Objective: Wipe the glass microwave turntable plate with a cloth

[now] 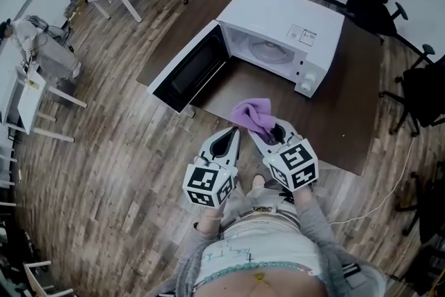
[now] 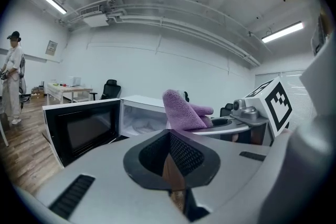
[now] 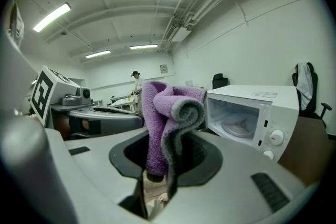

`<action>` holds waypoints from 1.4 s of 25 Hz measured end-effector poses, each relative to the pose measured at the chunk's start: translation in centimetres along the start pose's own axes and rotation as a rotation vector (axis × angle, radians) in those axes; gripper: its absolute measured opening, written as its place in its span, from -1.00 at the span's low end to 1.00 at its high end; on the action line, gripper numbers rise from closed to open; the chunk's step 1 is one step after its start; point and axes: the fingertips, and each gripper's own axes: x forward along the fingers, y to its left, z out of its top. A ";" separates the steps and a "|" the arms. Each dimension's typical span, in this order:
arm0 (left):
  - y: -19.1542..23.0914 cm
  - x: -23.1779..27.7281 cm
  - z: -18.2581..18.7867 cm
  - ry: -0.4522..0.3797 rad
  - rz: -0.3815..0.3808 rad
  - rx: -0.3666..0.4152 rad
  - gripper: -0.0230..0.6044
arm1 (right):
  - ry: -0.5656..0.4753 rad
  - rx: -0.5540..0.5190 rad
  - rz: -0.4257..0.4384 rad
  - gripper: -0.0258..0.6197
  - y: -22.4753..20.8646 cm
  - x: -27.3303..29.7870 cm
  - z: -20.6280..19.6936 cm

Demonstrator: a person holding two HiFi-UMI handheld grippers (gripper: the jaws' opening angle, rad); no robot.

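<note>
A white microwave (image 1: pixel 292 24) stands on a brown worktop (image 1: pixel 348 101), its door (image 1: pixel 191 69) swung wide open to the left. The glass plate (image 1: pixel 268 50) lies inside the cavity. Near the worktop's front edge, the right gripper (image 1: pixel 268 137) has its jaws closed on a purple cloth (image 1: pixel 252 115), which bunches up past the tips. The left gripper (image 1: pixel 233 134) is just beside it, jaws together and empty, over the wooden floor (image 1: pixel 118 149).

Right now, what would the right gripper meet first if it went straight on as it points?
Probably the open microwave, near its door hinge; the right gripper, shut on the purple cloth, aims there, but depth is unclear.
</note>
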 end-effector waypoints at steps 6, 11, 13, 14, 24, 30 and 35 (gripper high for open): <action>0.5 3.8 1.3 -0.011 -0.109 0.016 -0.89 | -0.006 0.036 -0.119 -0.56 -3.4 0.2 0.4; 1.7 7.3 2.9 0.000 -0.222 0.056 -0.89 | -0.009 0.049 -0.214 -0.56 -5.9 1.9 1.8; 2.6 8.6 3.3 0.007 -0.259 0.057 -0.89 | -0.008 0.052 -0.240 -0.56 -6.5 3.1 2.5; 3.1 9.1 3.4 0.011 -0.276 0.055 -0.89 | -0.008 0.055 -0.252 -0.56 -6.8 3.8 2.7; 10.2 13.0 4.3 0.045 -0.354 0.060 -0.89 | -0.006 0.072 -0.323 -0.56 -8.9 11.3 4.8; 13.7 13.6 4.6 0.057 -0.357 0.057 -0.89 | -0.008 0.077 -0.337 -0.56 -8.9 14.4 5.7; 14.6 13.4 4.2 0.060 -0.378 0.058 -0.89 | 0.004 0.083 -0.340 -0.56 -8.6 15.5 5.3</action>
